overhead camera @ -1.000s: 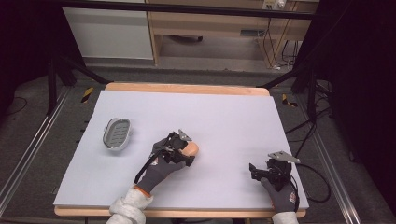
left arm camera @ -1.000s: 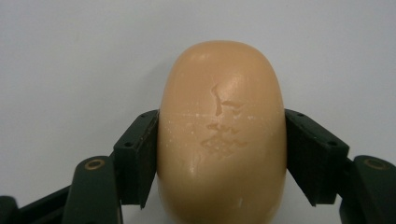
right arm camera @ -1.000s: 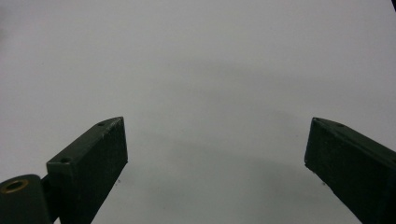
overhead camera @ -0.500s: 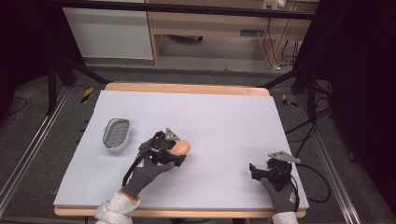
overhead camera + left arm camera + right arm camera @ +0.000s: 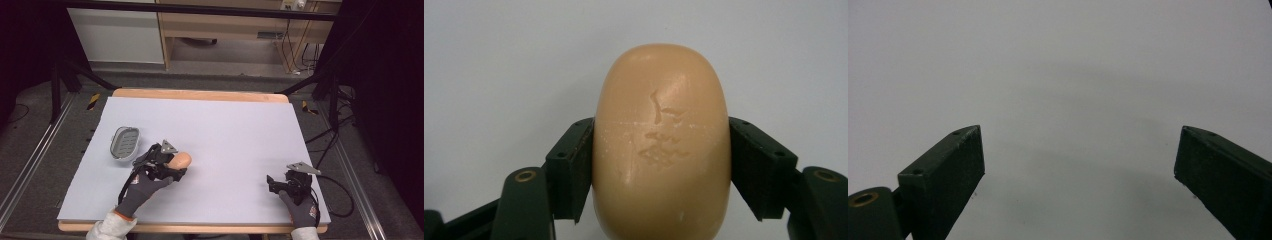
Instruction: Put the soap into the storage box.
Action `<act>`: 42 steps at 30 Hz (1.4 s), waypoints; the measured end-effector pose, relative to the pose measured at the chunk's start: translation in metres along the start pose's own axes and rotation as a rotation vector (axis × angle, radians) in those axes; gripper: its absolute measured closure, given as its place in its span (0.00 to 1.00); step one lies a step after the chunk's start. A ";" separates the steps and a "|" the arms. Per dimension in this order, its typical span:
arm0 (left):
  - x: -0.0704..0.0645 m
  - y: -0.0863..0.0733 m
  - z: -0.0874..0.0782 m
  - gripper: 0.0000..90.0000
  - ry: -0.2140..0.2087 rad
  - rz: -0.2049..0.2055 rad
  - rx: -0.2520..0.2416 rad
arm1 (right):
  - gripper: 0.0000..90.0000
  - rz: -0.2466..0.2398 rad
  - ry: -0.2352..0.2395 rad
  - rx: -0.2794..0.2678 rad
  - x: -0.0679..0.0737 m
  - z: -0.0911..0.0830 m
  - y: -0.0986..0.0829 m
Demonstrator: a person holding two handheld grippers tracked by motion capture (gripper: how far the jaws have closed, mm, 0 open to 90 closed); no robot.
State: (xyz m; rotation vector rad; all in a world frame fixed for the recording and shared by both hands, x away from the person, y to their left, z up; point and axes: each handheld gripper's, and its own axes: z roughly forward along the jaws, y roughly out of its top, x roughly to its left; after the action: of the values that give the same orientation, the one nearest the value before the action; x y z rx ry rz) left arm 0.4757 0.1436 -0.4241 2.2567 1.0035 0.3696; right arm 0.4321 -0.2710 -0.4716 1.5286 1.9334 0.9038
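Left gripper (image 5: 176, 165) fingers (image 5: 569, 165) clamped, gloved left hand (image 5: 145, 182) low; right gripper (image 5: 274, 184) fingers (image 5: 948, 170) spread wide.

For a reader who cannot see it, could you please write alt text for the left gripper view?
A tan oval bar of soap is clamped between the left gripper's two black jaws, above a plain pale table surface. Faint embossed marks show on its top face.

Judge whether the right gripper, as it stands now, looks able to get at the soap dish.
Probably not readily: the right gripper sits far across the table from the soap dish, with the left gripper and its soap between them.
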 end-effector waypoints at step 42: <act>0.049 -0.007 -0.046 0.35 0.085 -0.134 -0.110 | 0.07 -0.006 0.009 -0.006 0.002 0.000 -0.001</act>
State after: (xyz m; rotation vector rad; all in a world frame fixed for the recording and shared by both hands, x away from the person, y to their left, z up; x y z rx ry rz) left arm 0.4819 0.2036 -0.3941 2.0779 1.1434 0.4540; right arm 0.4306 -0.2697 -0.4725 1.5166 1.9388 0.9151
